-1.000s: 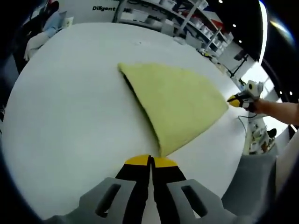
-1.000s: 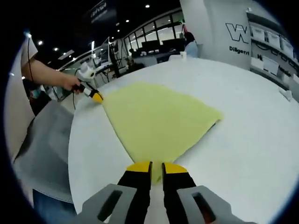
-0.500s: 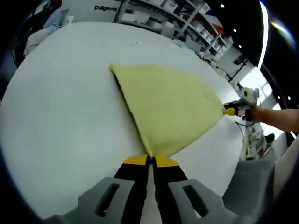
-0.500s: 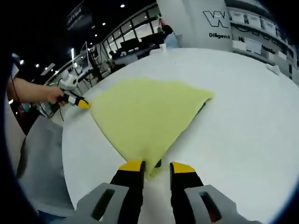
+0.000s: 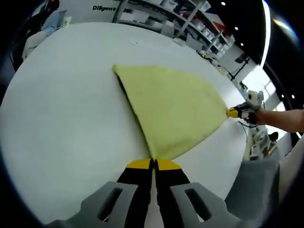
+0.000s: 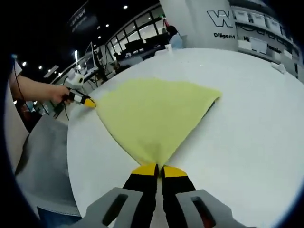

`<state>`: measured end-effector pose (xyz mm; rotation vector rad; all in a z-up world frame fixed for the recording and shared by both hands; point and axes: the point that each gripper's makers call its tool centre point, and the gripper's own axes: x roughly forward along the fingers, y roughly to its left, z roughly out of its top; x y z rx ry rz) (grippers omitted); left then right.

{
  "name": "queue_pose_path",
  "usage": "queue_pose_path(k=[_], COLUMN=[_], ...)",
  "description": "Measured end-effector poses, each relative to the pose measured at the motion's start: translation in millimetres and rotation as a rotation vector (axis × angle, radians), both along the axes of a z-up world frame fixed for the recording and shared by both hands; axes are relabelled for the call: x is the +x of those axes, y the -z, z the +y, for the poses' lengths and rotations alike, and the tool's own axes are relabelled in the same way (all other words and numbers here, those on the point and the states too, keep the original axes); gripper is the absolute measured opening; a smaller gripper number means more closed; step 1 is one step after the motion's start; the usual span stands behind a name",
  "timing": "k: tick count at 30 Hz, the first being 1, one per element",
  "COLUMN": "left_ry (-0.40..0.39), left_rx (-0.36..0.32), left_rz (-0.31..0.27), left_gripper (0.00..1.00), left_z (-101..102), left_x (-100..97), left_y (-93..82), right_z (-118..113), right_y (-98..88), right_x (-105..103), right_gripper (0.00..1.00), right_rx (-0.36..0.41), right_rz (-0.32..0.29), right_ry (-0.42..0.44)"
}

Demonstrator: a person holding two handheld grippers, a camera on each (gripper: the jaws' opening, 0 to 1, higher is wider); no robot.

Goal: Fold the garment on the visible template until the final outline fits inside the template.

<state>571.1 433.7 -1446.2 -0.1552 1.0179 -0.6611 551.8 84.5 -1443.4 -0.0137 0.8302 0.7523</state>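
A yellow garment (image 5: 173, 107) lies folded into a fan shape on the round white table (image 5: 61, 109). My left gripper (image 5: 153, 164) is shut on the garment's near corner in the left gripper view. The same gripper (image 6: 89, 101) appears at the left of the right gripper view, held by a hand and pinching the cloth's far left corner. My right gripper (image 6: 159, 169) is shut on the nearest pointed corner of the garment (image 6: 152, 116). It also appears at the cloth's right tip (image 5: 233, 113) in the left gripper view.
The table's curved edge runs close behind both grippers, with grey fabric (image 6: 45, 161) hanging beyond it. Shelves with boxes (image 5: 190, 19) stand past the far side. A small scrap (image 5: 136, 42) lies far out on the table.
The right gripper's jaws stood apart around the cloth corner half a second ago and have now closed on it. The left gripper has stayed shut on its corner.
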Motion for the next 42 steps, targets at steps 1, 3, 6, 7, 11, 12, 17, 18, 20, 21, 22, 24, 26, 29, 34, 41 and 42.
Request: queue_pose_path(k=[1,3,6,7,11,12,17,18,20,21,22,24,26,29,34,41,42], left_ry=[-0.005,-0.005,-0.025,-0.031,-0.065,-0.079,-0.086,-0.079,-0.074,-0.077,-0.080,-0.075,-0.081,-0.098,-0.098,-0.108,-0.107], left_rx=[-0.001,-0.001,0.024,0.025,0.050,0.052,0.032,0.036,0.026,0.010,0.004,-0.006,-0.019,-0.028,-0.024,-0.017,-0.015], left_rz=[0.007,0.016,0.006,0.000,-0.021,-0.030,-0.088,-0.101,-0.131,-0.150,-0.159,-0.202,-0.243,-0.268,-0.317,-0.369,-0.369], left_gripper=[0.01,0.02,0.06,0.07,0.06,0.04,0.02,0.03,0.04,0.04,0.05,0.08,0.15,0.28,0.38,0.51,0.52], left_z=[0,0,6,7,20,23,26,26,25,23,23,20,17,13,4,-4,-5], left_x=[-0.6,-3.0,-4.0,-4.3,-10.0,-9.3,-18.8,-20.3,-25.7,-28.8,-30.1,-34.8,-38.2,-45.4,-58.4,-71.3,-73.7], left_y=[0.2,-0.1,-1.0,-1.6,-6.3,-7.1,-24.7,-27.2,-35.9,-41.9,-44.6,-53.8,-61.0,-66.7,-74.2,-83.2,-83.8], right_z=[0,-2,-8,-10,-19,-21,-22,-21,-18,-17,-16,-12,-9,-5,-2,-1,0], right_y=[-0.1,0.2,-3.3,-4.2,-13.4,-15.5,-23.8,-25.9,-30.3,-32.8,-34.2,-39.6,-43.5,-50.3,-58.6,-70.7,-73.4], right_x=[0,-2,-2,-4,-9,-9,-22,-24,-29,-33,-35,-39,-45,-49,-55,-66,-69], right_gripper=[0.00,0.00,0.03,0.04,0.06,0.07,0.10,0.10,0.12,0.14,0.16,0.19,0.21,0.27,0.37,0.53,0.55], right_rx=[-0.006,-0.014,-0.041,-0.044,-0.067,-0.072,-0.080,-0.075,-0.070,-0.068,-0.067,-0.055,-0.057,-0.045,-0.041,-0.024,-0.020], right_rz=[-0.002,0.014,0.005,0.012,-0.017,-0.026,-0.049,-0.056,-0.066,-0.071,-0.075,-0.100,-0.111,-0.137,-0.171,-0.206,-0.214], right_ry=[-0.003,0.014,0.030,0.037,0.056,0.062,0.065,0.067,0.074,0.077,0.081,0.086,0.091,0.106,0.135,0.180,0.189])
